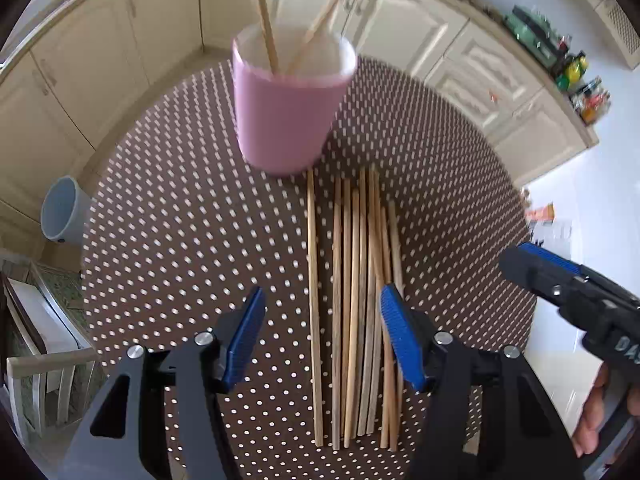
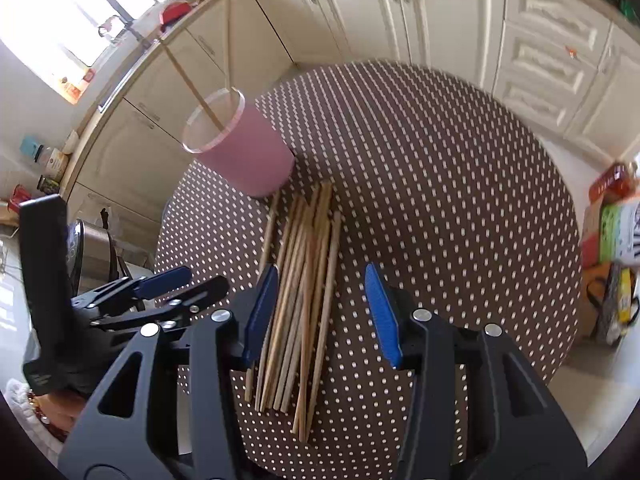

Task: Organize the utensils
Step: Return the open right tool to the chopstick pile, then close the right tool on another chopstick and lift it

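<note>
Tongs first: the left tongs [image 1: 322,336] hang over the near half of the chopsticks [image 1: 356,312] with jaws spread and nothing pinched, blue pads [image 1: 245,338] clear on both sides, though the right-hand pad covers part of the outer sticks. Over to the right tongs [image 2: 322,314], also parted and empty, pointing steeply down with the same bundle lying between and below the pads. In the left wrist view the right tongs poke in from the right edge, cut off by the frame, with fingers of a hand [image 1: 592,420] just showing under them. The sticks lie loose on the brown dotted bench [image 1: 180,240], roughly parallel, a few crossing, one stray a little apart on the left. Their far ends stop just short of the pink cup [image 1: 286,108], which stands upright near the far rim with a few chopsticks leaning inside; their tops run out of frame. It is blurred in both views. Plenty of bare bench to the left and right of the bundle; the round edge drops off to floor and cream cabinets [image 2: 400,12] beyond.
</note>
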Tool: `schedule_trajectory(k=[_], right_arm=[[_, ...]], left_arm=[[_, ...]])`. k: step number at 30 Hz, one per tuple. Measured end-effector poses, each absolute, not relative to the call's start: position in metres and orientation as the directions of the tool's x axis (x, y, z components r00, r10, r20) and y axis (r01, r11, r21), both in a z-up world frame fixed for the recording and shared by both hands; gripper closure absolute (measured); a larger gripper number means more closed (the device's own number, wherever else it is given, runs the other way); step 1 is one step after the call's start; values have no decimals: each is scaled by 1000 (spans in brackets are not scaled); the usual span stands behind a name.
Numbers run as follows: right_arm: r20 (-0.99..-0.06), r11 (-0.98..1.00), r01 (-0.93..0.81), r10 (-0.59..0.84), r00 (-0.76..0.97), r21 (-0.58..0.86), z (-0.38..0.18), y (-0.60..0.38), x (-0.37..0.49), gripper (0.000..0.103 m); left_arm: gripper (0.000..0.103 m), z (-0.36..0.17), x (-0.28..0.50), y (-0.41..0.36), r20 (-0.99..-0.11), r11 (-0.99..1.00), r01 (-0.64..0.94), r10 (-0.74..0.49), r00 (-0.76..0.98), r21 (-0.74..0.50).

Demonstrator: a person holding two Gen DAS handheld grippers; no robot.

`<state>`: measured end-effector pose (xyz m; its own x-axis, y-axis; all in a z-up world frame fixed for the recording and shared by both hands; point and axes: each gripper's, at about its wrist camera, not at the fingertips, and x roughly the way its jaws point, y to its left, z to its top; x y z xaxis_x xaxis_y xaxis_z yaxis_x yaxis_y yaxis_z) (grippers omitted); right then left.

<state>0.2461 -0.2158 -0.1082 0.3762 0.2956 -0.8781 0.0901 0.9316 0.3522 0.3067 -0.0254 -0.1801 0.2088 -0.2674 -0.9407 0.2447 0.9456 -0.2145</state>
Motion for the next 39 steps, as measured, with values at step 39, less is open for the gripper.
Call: schedule_trajectory(k=[39], right_arm=[[-950,955,70,275,149,288,-213,-161,294,68]], left_arm=[[79,-229,368,-52,-985,964,266,-56,165,-10]])
